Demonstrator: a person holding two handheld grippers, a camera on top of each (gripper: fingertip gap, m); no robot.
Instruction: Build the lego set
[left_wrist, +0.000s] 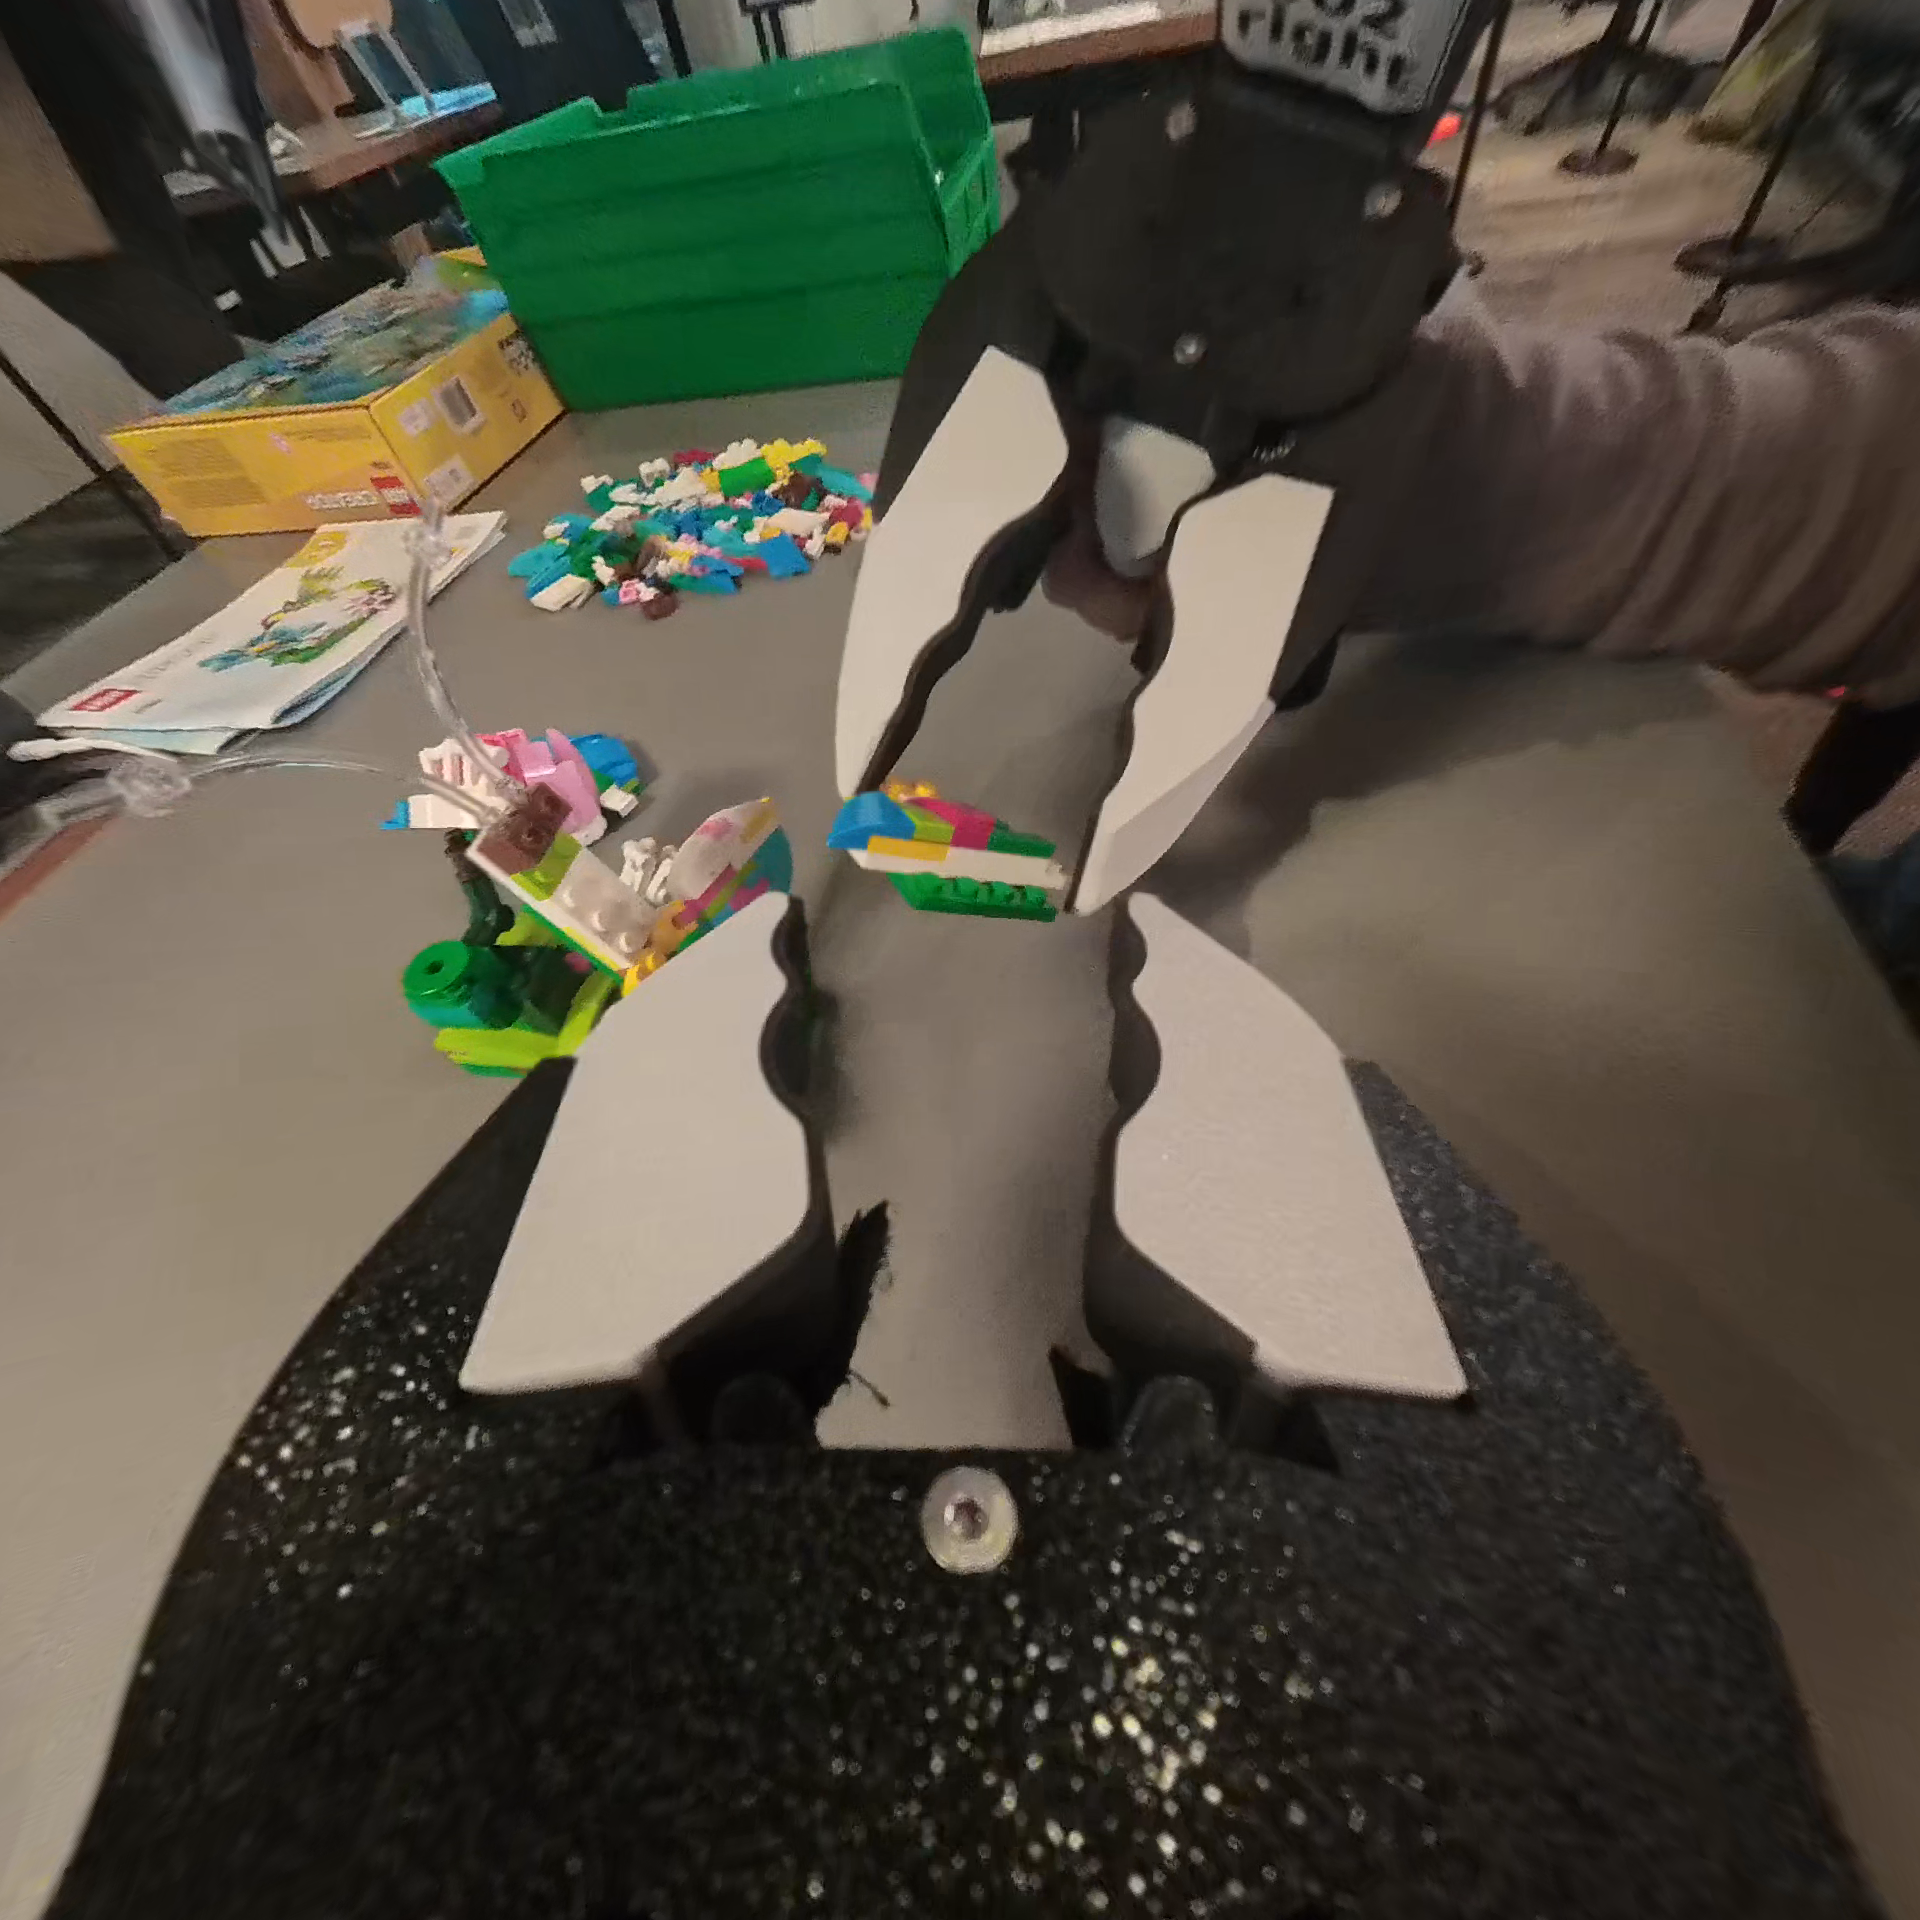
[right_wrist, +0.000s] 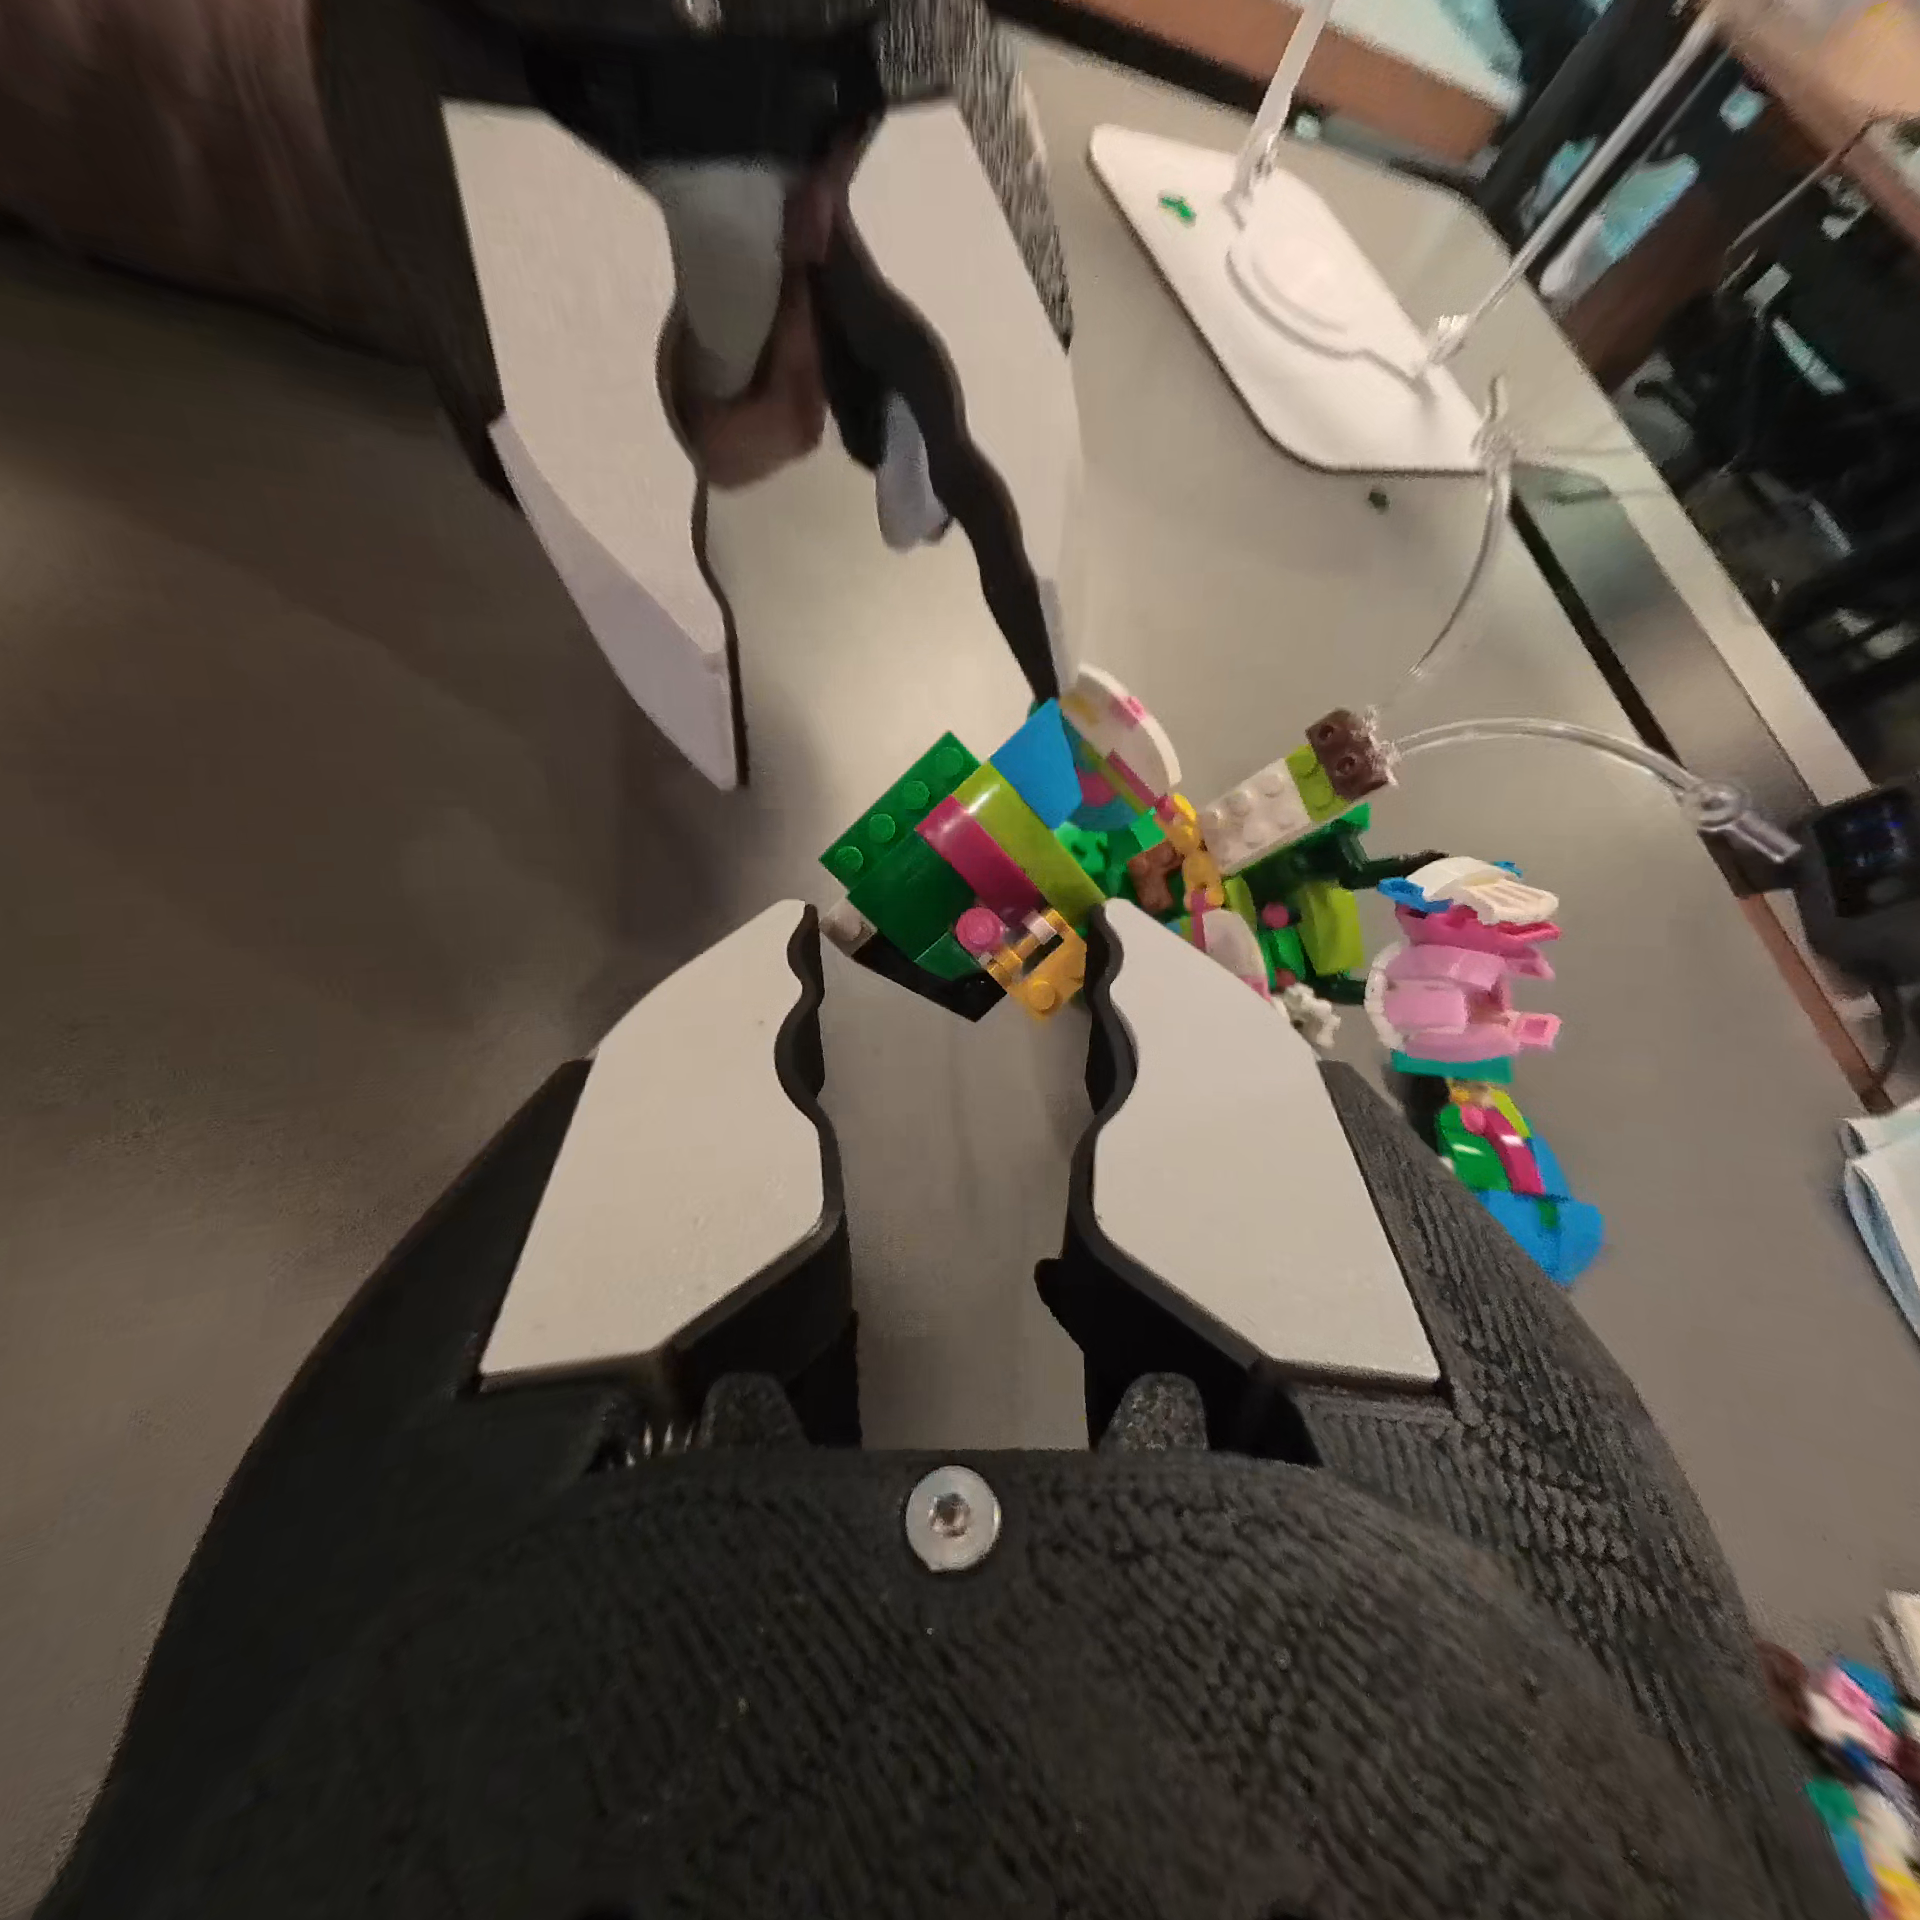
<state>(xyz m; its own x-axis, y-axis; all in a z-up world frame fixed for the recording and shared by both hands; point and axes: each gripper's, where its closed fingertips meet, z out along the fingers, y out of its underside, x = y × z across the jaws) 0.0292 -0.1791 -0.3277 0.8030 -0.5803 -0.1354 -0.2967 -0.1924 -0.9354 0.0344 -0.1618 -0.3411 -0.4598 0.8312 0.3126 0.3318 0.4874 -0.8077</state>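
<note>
- On the grey table (left_wrist: 260, 1091), left wrist view: left gripper (left_wrist: 956, 914) wide, holding nothing; right gripper (left_wrist: 961, 842) straddles the small brick stack (left_wrist: 945, 847) — grip unclear.
- Right wrist view: stack (right_wrist: 966, 883) sits at the right gripper (right_wrist: 954, 925) tips, just beside the main model (right_wrist: 1278, 862). Step, likely: joining stack to model — needs firm grip, studs aligned.

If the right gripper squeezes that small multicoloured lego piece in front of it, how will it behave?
The small stacked assembly looks light and rigid, many thin plates layered. It would probably hold if pinched flat, but could split apart under a skewed squeeze. The right gripper stands open around it, and the smooth plastic may slip.
</note>
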